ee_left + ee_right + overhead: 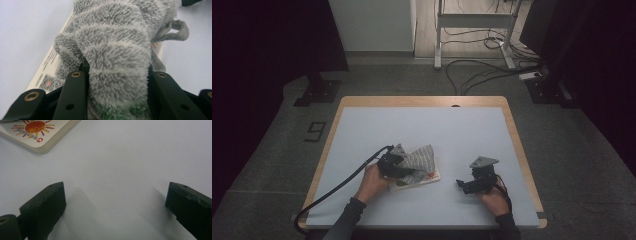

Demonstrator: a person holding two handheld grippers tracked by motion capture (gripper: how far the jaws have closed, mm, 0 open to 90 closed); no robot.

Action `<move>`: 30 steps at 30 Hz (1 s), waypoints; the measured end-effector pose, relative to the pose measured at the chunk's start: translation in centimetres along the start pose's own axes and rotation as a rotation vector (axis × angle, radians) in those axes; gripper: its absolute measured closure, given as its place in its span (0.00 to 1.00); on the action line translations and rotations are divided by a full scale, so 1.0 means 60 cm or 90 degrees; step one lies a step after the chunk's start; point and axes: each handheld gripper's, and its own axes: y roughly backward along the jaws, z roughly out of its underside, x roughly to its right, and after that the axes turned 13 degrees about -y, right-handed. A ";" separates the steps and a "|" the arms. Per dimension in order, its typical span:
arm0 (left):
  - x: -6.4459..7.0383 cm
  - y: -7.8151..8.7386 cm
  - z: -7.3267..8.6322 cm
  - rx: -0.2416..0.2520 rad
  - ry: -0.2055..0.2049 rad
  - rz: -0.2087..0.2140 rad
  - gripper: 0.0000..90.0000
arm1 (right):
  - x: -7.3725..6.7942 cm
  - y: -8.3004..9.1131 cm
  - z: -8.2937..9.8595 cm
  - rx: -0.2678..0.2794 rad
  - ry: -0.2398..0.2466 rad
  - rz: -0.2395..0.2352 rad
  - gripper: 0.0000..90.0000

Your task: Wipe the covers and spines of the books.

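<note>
So the left hand-held gripper (117,75) is clamped on a fluffy grey striped cloth (117,40), pile bunched up between the two black jaws. It's a shaggy microfibre kind of thing, pale and darker grey bands, with a bit of green right down at the 6 o'clock edge of the left gripper view and a little hanging loop (178,31) sticking out at 2 o'clock. The cloth sits draped on top of a book (424,178), just left of centre on the near half of the counter (462,135) in the high view.

Book's mostly covered; only its edge and some blurry print peek out, too smeared to read. The right gripper view catches one corner with an orange sun picture (35,126), rest cut off at 11 o'clock.

Right hand-held gripper (115,200) has jaws wide apart, nothing between them, over bare counter well to the right of the book.
</note>
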 end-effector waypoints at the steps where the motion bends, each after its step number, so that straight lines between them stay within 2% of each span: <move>1: 0.000 0.003 0.004 -0.001 0.001 -0.001 0.70 | 0.000 0.000 0.000 0.000 0.000 0.000 0.02; 18: -0.004 0.059 0.069 -0.003 0.037 -0.021 0.70 | 0.000 0.000 0.000 0.000 0.000 0.000 0.02; 23: 0.004 0.064 0.069 -0.022 0.025 -0.037 0.70 | 0.000 0.000 0.000 0.000 0.000 0.000 0.02; 30: 0.012 0.069 0.081 -0.004 0.043 -0.031 0.70 | 0.000 0.000 0.000 0.000 0.000 0.000 0.02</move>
